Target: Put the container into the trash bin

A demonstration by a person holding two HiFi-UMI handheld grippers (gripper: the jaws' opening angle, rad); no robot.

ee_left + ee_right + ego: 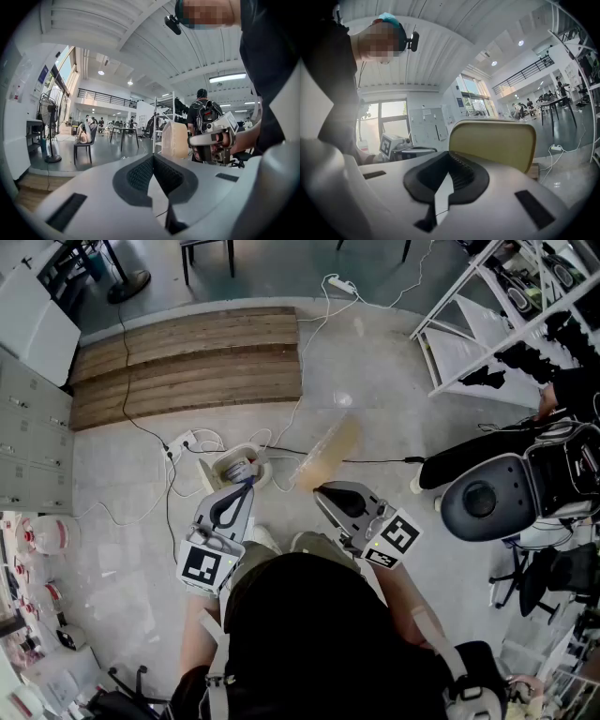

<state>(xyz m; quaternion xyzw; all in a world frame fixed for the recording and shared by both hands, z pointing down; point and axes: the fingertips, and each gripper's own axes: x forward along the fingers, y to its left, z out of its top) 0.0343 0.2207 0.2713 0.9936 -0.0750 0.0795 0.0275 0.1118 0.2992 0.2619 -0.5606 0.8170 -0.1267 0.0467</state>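
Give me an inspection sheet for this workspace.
Surface: bare concrete floor, wooden platform at the far side.
Job's things: container in the air, right of the trash bin on the floor.
Clutter: office chair at right.
Grippers: left tongs shut, empty; right tongs shut on the container's edge.
Cables: black cable and white ones across the floor, power strip near the bin.
Surroundings: lockers left, rack right.

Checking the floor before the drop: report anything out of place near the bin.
Loose cables and a power strip sprawl over the floor beside the trash bin, a possible tripping hazard. The container looks intact, pinched at its edge by the right gripper.
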